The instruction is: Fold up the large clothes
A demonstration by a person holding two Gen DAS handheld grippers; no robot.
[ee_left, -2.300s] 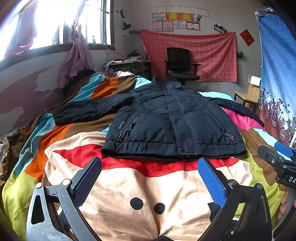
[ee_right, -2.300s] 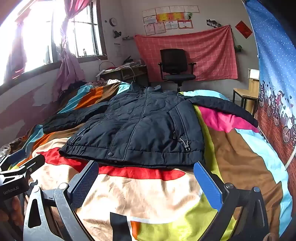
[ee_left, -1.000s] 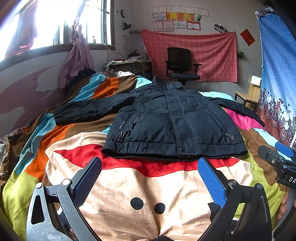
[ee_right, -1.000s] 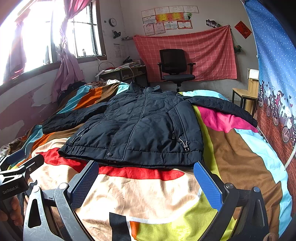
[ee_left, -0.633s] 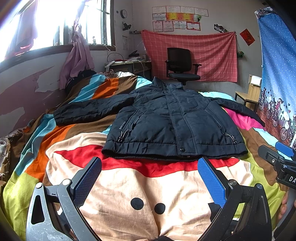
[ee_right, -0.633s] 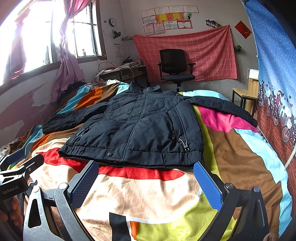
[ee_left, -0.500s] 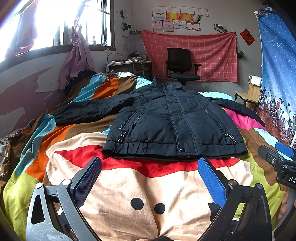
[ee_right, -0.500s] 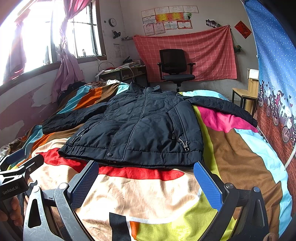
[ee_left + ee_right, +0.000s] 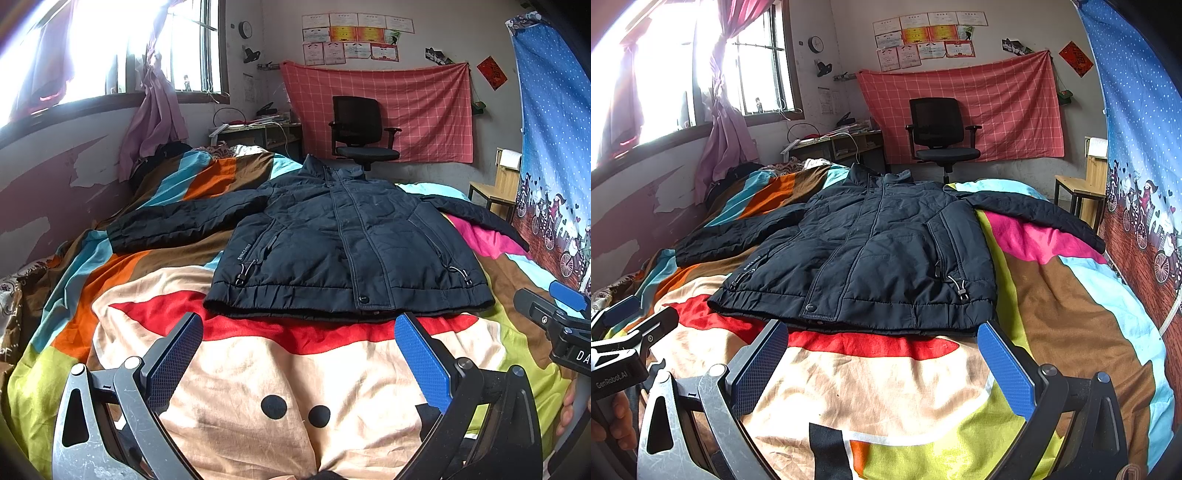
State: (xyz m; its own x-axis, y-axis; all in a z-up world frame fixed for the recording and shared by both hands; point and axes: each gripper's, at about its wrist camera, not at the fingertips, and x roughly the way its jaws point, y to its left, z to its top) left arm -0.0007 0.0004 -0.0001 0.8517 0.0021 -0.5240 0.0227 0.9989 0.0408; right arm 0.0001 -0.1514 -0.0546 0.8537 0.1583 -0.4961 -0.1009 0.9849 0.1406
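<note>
Left gripper [image 9: 297,354] sits low in the frame, jaws spread wide, blue pads [image 9: 421,360] facing each other with nothing between them. Right gripper [image 9: 882,358] matches it: low in its own view, fingers parted, nothing held. Each peeks into the other's view, the right at the right edge, the left at the lower left with fingers [image 9: 618,424] wrapped around its handle.

Bed covered by multicolour cartoon-print blanket [image 9: 258,373]. Dark navy padded jacket [image 9: 347,247] lies flat on it, front up, zipped, hem at 6 o'clock, collar at 12. Sleeves spread toward 9 and 3.
</note>
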